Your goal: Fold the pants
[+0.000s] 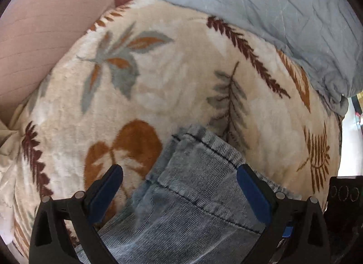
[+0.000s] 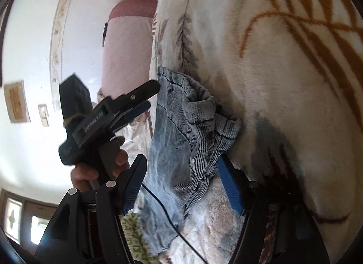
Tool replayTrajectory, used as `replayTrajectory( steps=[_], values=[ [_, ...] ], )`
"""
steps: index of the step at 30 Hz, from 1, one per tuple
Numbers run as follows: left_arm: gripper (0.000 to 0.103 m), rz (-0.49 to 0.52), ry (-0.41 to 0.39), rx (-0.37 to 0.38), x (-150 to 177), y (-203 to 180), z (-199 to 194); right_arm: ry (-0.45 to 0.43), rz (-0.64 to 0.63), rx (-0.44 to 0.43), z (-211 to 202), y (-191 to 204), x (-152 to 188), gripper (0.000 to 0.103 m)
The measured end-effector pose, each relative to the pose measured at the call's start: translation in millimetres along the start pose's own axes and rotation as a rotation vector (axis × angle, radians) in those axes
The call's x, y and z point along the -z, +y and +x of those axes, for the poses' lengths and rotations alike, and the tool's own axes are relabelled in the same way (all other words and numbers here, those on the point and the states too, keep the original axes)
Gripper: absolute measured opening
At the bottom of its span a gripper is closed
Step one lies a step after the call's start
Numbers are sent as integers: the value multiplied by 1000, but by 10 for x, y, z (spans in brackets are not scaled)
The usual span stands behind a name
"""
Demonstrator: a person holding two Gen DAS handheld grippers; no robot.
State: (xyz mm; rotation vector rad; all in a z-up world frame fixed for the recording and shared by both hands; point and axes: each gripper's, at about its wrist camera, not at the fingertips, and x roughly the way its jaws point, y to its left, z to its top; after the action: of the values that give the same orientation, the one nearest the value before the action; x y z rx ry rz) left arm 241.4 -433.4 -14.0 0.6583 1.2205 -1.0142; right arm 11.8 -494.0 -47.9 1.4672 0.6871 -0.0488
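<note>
If my right gripper (image 2: 181,184) closes now, it may bite only the top layer of the bunched pants (image 2: 181,132), and the fold would then slide apart as I lift. Its jaws stand part-way open with the crumpled, ribbed denim between them, and I cannot see either pad pressing on the cloth. The heap sits thick toward the far pad and thin toward the near one, so a lopsided grab seems likely. A thin black cable (image 2: 172,223) crosses the fabric low between the fingers and could get pinched along with it. The plush leaf-print blanket (image 2: 283,71) lies just under the far finger, and soft pile like that could be caught too.

From my left gripper (image 1: 180,178), whose jaws are wide apart and holding nothing, the pants (image 1: 192,196) run up between the fingers, their stitched hem just beyond the tips, lying flat on the blanket (image 1: 170,82). My hand (image 2: 99,168) holds that left tool to the left of the heap in the right view.
</note>
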Motion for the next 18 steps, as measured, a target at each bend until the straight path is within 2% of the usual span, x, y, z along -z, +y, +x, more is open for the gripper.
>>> replayTrajectory(
  steps=[3, 8, 10, 12, 14, 18],
  values=[
    [101, 9, 13, 2, -34, -25, 93, -14, -55, 43, 49, 63, 37, 54],
    [101, 36, 19, 40, -51, -117, 214, -24, -53, 72, 61, 12, 56, 29],
    [99, 36, 4, 50, -50, -140, 234, -23, -47, 76, 58, -31, 47, 23],
    [92, 36, -18, 59, -53, -141, 220, -22, -49, 79, 67, -45, 32, 21],
    [77, 38, -45, 78, -39, -122, 178, -23, -52, 78, 59, -40, 42, 20],
    [66, 3, -74, 99, -10, -20, 77, -26, -50, 75, 61, -33, 44, 19]
  ],
)
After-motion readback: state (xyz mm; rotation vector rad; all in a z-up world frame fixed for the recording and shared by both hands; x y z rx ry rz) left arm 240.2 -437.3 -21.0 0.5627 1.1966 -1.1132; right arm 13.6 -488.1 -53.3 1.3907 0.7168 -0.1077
